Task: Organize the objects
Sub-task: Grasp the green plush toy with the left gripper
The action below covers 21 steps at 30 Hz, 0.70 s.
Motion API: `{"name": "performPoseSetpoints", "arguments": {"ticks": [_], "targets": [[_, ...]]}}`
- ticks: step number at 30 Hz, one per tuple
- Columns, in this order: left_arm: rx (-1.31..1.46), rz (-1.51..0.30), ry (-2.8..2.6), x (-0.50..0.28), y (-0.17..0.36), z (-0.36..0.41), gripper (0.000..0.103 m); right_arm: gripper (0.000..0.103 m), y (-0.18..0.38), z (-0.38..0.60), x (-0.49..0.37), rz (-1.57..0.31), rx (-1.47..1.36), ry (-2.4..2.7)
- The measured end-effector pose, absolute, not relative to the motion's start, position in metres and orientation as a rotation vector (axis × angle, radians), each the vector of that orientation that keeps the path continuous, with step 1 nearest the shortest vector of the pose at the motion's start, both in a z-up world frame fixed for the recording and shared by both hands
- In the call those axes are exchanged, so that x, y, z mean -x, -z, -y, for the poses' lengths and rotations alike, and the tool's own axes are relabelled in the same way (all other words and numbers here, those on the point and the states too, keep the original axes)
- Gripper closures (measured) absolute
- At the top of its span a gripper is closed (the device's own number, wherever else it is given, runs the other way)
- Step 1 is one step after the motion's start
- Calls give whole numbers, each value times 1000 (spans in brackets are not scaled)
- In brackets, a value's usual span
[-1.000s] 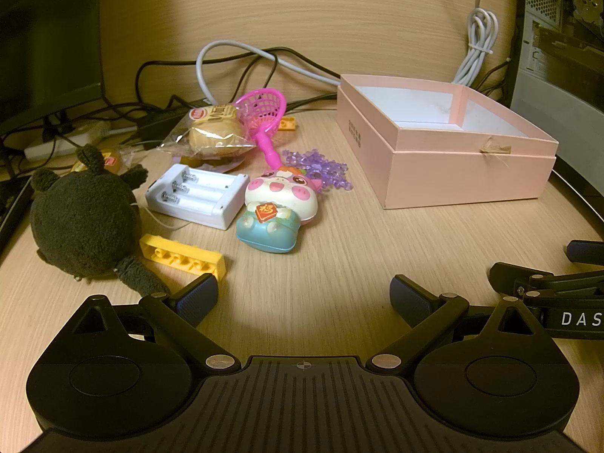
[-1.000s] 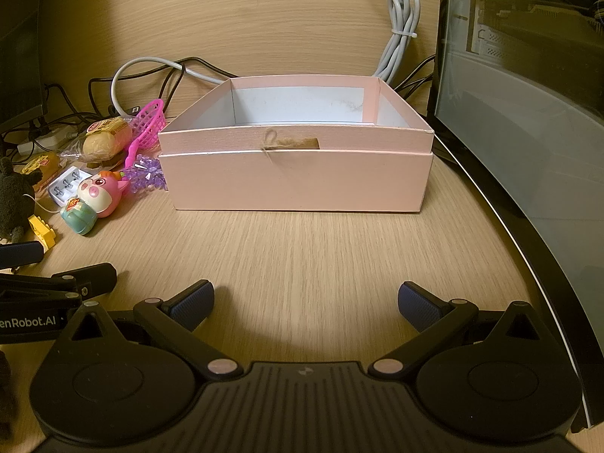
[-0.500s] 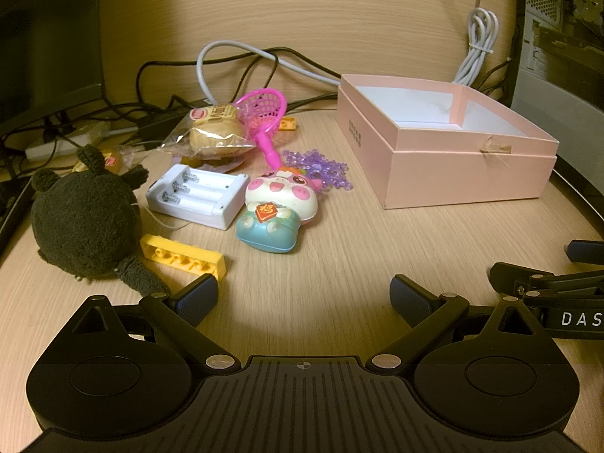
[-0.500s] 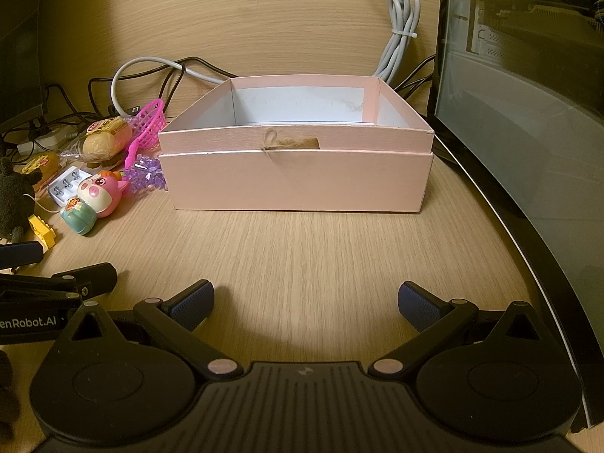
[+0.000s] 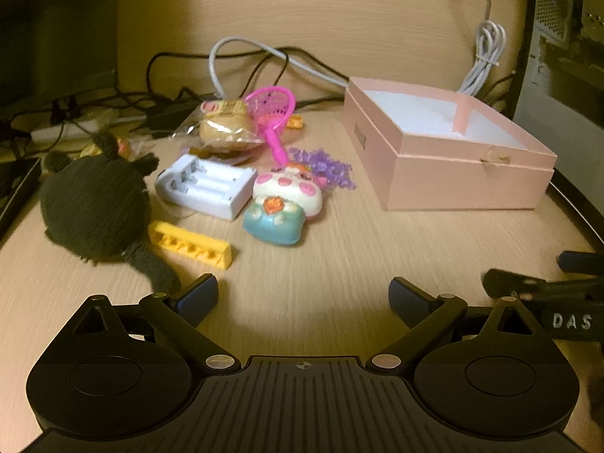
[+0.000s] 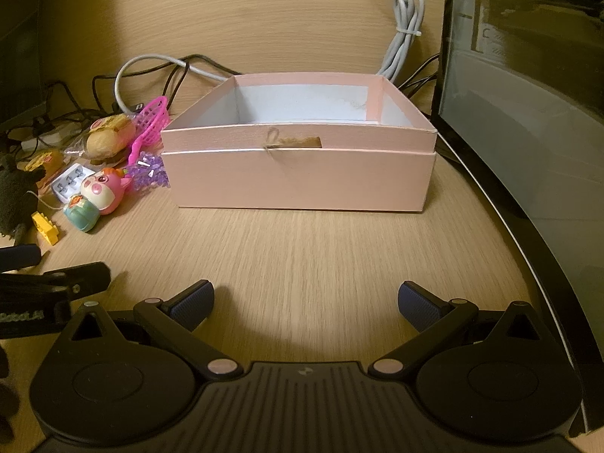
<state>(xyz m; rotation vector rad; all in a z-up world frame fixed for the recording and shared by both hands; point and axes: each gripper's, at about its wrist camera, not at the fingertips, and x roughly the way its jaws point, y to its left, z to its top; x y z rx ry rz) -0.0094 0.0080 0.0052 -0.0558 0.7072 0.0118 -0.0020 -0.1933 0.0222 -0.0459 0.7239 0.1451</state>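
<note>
An open, empty pink box point(image 5: 453, 173) point(image 6: 298, 185) stands on the wooden desk. Left of it lies a pile: a pig toy point(image 5: 283, 204) point(image 6: 100, 198), a white battery charger point(image 5: 205, 185), a yellow brick point(image 5: 190, 245), a dark plush point(image 5: 94, 204), a wrapped bun point(image 5: 222, 130), a pink toy net point(image 5: 273, 107) and purple beads point(image 5: 328, 168). My left gripper point(image 5: 304, 296) is open and empty, just in front of the yellow brick. My right gripper point(image 6: 305, 302) is open and empty, in front of the box.
Cables point(image 5: 241, 56) and a power strip point(image 5: 71, 124) lie along the back wall. A bundled grey cord point(image 6: 404, 34) hangs behind the box. A computer case point(image 6: 528, 113) stands at the right. The desk's dark edge point(image 6: 536, 283) curves round the right side.
The left gripper has moved a little forward and left toward the toys, and its view is slightly blurred. The right gripper has barely moved. Both stay open.
</note>
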Motion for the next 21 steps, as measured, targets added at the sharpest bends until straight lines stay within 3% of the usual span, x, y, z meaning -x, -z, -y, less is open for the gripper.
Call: {"name": "performPoseSetpoints", "arguments": {"ticks": [4,11,19,20,21], "targets": [[182,-728,38,25,-18,-29,4,0,-25,194,3,-765,55,-162],[309,-576,-262,32,-56,-107,4,0,-25,191,10,-781,44,-125],[361,-685,-325,-27,-30,-152,4,0,-32,187,4,-838,74,-133],[383,-693,-312,-31,-27,-155,7,0,-38,184,3,-842,75,-140],[400,-694,-292,-31,-25,-158,16,0,-46,180,3,-821,65,-144]]}}
